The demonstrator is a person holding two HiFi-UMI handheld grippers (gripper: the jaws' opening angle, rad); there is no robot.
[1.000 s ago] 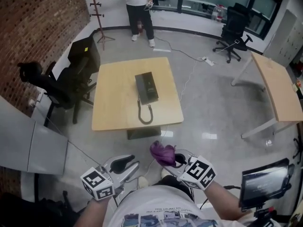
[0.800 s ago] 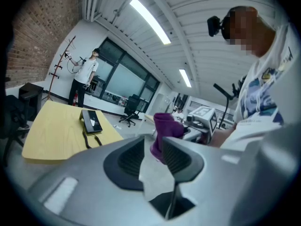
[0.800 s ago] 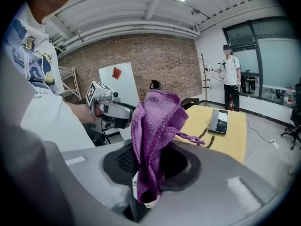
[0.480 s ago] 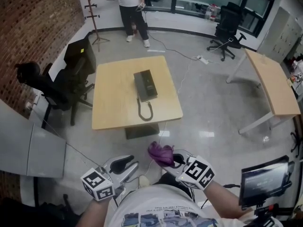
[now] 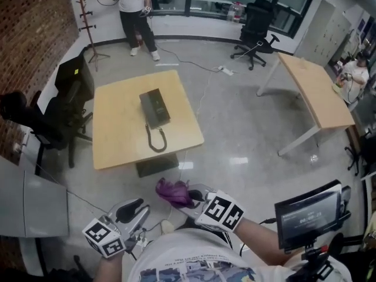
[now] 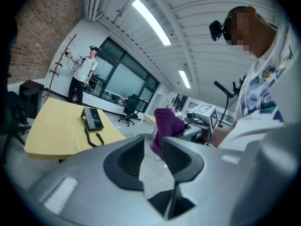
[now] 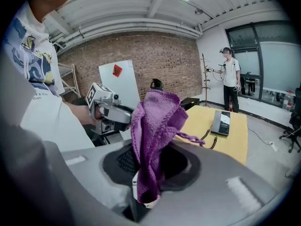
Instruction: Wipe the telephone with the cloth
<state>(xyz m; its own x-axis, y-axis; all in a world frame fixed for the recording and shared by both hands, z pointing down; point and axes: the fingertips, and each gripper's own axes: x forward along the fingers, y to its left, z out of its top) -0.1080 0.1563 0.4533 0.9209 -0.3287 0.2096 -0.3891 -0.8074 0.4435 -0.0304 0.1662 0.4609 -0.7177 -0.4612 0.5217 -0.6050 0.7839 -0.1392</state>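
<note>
Telephone (image 5: 154, 107): lying too small on the surface (image 5: 114, 145) for its keys to be showing.
Right tongs (image 7: 151, 166): the cloth (image 7: 155, 121) is draping over the jaws' inner faces.
Standing person (image 5: 135, 10): being cut off by the top edge.

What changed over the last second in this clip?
Only the head view swung: the table and telephone now sit further left in frame. Nothing grasped or released. The right gripper still holds the purple cloth; the left gripper stays open, empty.
</note>
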